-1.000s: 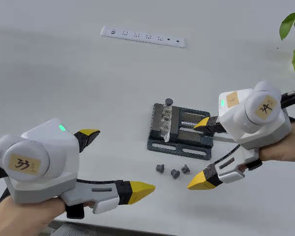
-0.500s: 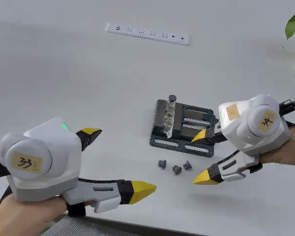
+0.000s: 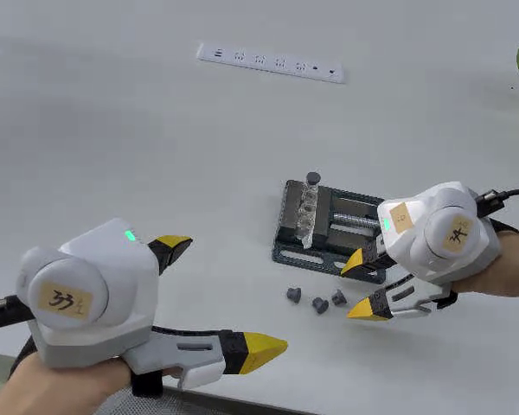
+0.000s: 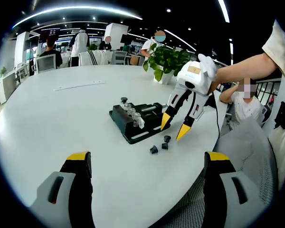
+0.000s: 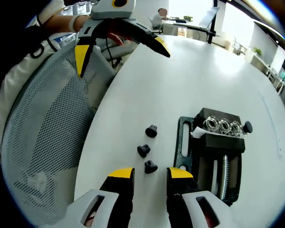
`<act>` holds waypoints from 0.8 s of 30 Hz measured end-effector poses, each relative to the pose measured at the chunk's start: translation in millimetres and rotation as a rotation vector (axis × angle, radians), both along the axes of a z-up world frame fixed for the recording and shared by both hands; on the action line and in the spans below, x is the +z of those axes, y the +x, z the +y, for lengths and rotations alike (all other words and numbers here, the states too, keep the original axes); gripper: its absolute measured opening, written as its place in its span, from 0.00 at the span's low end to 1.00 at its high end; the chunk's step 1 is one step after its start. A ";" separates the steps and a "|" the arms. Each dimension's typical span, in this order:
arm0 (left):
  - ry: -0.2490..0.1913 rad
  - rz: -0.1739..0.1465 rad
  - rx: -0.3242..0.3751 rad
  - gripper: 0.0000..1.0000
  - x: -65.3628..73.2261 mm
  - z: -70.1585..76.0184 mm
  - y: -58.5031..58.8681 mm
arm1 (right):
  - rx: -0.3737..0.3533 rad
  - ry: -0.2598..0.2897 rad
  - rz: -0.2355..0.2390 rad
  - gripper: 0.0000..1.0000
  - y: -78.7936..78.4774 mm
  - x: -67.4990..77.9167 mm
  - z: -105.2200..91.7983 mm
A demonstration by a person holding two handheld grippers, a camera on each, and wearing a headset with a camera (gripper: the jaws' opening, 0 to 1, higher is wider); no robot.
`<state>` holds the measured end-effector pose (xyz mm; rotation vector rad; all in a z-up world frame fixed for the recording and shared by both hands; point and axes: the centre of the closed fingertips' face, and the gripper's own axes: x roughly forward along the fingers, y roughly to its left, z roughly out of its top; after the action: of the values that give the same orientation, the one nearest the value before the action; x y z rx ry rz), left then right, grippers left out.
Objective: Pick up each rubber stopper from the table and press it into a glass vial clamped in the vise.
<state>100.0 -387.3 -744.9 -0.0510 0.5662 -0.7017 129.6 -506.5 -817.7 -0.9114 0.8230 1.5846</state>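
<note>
The left gripper (image 3: 229, 296) is hanging released and idle. The right gripper (image 3: 355, 290) is dropping with narrowing, empty jaws toward three loose stoppers (image 3: 320, 303) (pickup looks imminent). Beyond, the vise (image 3: 287, 245) is clamping the vials (image 3: 307, 216).

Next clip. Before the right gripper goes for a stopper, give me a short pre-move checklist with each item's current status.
1. Right gripper open and empty: ok.
2. Stopper within reach: ok. Three loose stoppers lie on the table, the nearest stopper just ahead of the right gripper's fingers.
3. Vials free to receive one: ok. Three open vials stand in the vise; the end vial is already stoppered.
4. Vials clamped firmly: cannot tell.
5. Left gripper out of the way: ok. It is open, empty and well to the side of the vise.
</note>
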 end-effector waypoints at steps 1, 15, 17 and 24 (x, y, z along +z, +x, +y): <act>0.001 0.001 0.000 0.98 -0.4 0.2 -0.2 | 0.003 -0.001 0.003 0.22 0.0 -1.2 0.5; 0.001 0.015 0.000 0.98 -4.0 -0.2 -1.0 | 0.042 -0.016 0.009 0.14 -0.9 -9.5 -2.0; 0.001 0.017 0.001 0.98 -5.1 0.3 -1.1 | 0.047 -0.017 0.011 0.13 -0.7 -10.3 -1.9; 0.001 0.024 0.003 0.98 -8.0 1.2 -0.9 | 0.049 -0.008 0.016 0.10 -0.7 -12.0 1.1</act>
<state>99.1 -386.1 -752.9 -0.0595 0.5892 -0.6985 128.8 -505.3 -829.7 -0.9320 0.8245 1.6342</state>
